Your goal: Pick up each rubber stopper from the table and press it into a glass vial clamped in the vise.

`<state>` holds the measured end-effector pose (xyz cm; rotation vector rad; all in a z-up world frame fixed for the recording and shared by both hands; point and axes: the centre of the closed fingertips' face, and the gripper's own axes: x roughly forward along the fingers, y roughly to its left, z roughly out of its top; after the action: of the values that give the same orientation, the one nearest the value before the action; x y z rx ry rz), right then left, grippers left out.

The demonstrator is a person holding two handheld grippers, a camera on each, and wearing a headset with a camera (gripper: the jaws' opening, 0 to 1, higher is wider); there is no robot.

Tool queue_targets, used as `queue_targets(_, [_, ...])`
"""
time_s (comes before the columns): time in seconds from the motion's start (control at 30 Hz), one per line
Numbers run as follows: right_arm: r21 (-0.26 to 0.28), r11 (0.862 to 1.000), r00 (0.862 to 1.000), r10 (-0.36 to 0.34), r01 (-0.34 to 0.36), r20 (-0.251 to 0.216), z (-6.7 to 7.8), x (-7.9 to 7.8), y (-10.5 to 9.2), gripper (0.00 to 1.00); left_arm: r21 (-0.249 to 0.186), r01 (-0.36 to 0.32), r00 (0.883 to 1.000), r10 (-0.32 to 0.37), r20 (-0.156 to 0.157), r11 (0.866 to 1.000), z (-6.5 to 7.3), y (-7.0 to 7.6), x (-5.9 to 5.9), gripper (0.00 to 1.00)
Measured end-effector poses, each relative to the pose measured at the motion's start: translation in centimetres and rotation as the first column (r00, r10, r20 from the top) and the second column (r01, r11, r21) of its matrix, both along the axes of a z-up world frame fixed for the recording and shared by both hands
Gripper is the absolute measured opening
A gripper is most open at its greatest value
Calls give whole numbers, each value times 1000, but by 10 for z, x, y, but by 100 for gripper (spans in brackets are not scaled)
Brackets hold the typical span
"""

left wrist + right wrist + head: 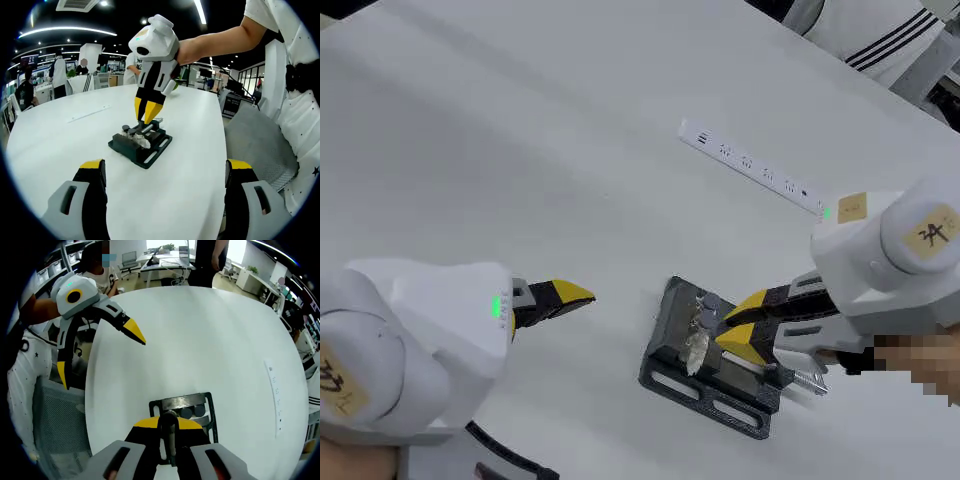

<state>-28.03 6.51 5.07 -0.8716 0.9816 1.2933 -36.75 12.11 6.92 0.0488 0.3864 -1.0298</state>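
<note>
A black vise (720, 395) stands on the white table and clamps clear glass vials (697, 345) in a row. My right gripper (738, 325) hangs right over the vise, its yellow-tipped jaws shut on a dark grey rubber stopper (169, 426). In the right gripper view, two vials in the vise (155, 407) carry grey stoppers (192, 412). My left gripper (560, 298) hovers to the left of the vise, apart from it. In its own view the left gripper (166, 167) stands wide open with nothing in it, facing the vise (150, 152).
A white power strip (760, 170) lies on the table beyond the vise. The round table's edge (220, 165) runs close by at the person's side. Chairs, desks and other people stand farther back in the room.
</note>
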Motion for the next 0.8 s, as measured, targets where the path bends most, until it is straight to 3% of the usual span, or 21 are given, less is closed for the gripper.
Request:
queue_targets(0.4, [-58,998,999,36,-36,3,-22,3,-3,5,-14,-4,1000,4,-1,1000,1,-3,-1,99])
queue_targets(0.8, [-83,994,998,67,-66,6,-22,5,-4,5,-21,-7,1000,7,-1,1000,2,-3,-1,99])
